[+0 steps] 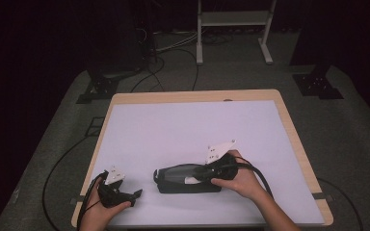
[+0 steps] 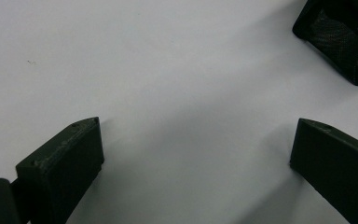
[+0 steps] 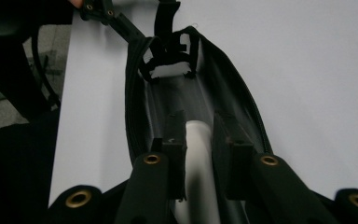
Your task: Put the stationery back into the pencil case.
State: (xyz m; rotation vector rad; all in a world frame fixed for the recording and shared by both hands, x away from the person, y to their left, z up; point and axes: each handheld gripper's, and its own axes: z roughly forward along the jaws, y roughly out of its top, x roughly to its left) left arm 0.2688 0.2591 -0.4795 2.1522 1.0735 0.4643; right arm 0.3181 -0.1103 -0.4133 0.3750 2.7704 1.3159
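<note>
Right fingers point(image 3: 175, 154) sat nearest the lens in the right gripper view, nearly closed around a white cylindrical item point(image 3: 199, 154), probably a marker or tube, hard to tell which. You had that item down inside an open black zip pouch point(image 3: 168, 100), your right gripper point(image 1: 207, 174) entering from the pouch's right end.

In the high view the pouch point(image 1: 180, 179) lay with its long axis left-right, parallel to the near edge of the desk point(image 1: 298, 144), slightly in front of centre. The white item ran along that same axis, so any push in or pull out had to follow the pouch's length, toward your left. The zipper ran along both long sides of the opening, and the far end showed a strap and buckle loops point(image 3: 168, 51).

Your left gripper point(image 1: 136, 196) rested on the desk near the front left corner, just beside the pouch's left end but not touching it. Its fingers point(image 2: 60, 163) stood wide apart with only bare white desk between them; a corner of the pouch's mesh end point(image 2: 340, 37) showed just beyond. Left hand was the nearer one for pinning that free end.

Room: plenty of open desk behind and to both sides of the pouch; the near edge was close, so little slack toward you.
</note>
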